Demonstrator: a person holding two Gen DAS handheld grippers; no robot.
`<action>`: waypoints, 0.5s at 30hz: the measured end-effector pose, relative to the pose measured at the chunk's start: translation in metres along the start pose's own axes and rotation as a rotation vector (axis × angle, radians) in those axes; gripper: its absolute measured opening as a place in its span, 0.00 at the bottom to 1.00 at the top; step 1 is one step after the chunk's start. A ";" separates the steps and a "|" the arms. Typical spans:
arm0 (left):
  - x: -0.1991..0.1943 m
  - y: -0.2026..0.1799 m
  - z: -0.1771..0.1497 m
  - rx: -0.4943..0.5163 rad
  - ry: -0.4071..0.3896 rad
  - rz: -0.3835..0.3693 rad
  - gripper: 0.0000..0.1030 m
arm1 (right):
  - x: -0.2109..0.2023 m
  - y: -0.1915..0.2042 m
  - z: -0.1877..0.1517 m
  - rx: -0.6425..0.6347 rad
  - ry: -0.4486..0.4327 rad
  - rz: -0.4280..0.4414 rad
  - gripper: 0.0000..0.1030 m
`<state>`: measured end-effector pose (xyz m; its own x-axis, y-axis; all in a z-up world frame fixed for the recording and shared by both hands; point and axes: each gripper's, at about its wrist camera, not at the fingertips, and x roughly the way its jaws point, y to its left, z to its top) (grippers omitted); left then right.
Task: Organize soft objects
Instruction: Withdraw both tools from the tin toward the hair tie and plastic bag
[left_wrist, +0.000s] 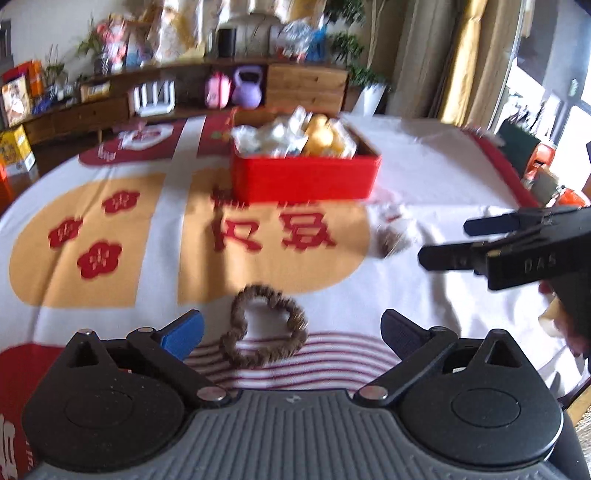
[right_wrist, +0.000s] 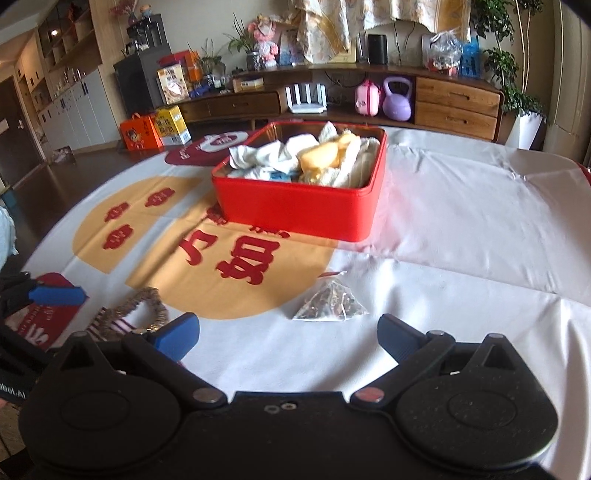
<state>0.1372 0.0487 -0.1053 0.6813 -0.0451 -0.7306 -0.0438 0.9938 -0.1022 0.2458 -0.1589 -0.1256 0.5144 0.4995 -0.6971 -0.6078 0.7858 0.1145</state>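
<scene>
A brown scrunchie (left_wrist: 264, 326) lies on the tablecloth just ahead of my left gripper (left_wrist: 291, 336), whose blue-padded jaws stand wide open with nothing between them. In the right wrist view the scrunchie (right_wrist: 135, 312) shows at the lower left. A small clear packet of brown bits (right_wrist: 328, 301) lies in front of my right gripper (right_wrist: 288, 338), also wide open and empty. The right gripper (left_wrist: 443, 242) reaches in from the right in the left wrist view, near the blurred packet (left_wrist: 393, 234). A red box (right_wrist: 299, 199) holding white cloths and a yellow soft thing stands further back.
The table wears a white cloth (right_wrist: 461, 221) with orange panels and red characters. Behind it runs a low wooden sideboard (right_wrist: 454, 99) with a purple kettlebell (right_wrist: 397, 99), a pink case and plants. Boxes stand on the floor at the left. A person's hand (left_wrist: 554, 314) holds the right gripper.
</scene>
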 end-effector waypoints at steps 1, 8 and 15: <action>0.004 0.001 -0.001 -0.002 0.016 0.009 1.00 | 0.005 -0.001 0.001 -0.001 0.008 -0.004 1.00; 0.023 0.008 -0.010 -0.004 0.051 0.046 1.00 | 0.031 -0.005 0.007 0.005 0.055 -0.014 0.97; 0.035 0.002 -0.015 0.066 0.034 0.115 0.99 | 0.050 -0.006 0.010 -0.016 0.086 -0.037 0.79</action>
<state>0.1500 0.0476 -0.1408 0.6493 0.0669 -0.7576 -0.0708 0.9971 0.0273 0.2811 -0.1350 -0.1541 0.4831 0.4365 -0.7590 -0.5992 0.7969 0.0769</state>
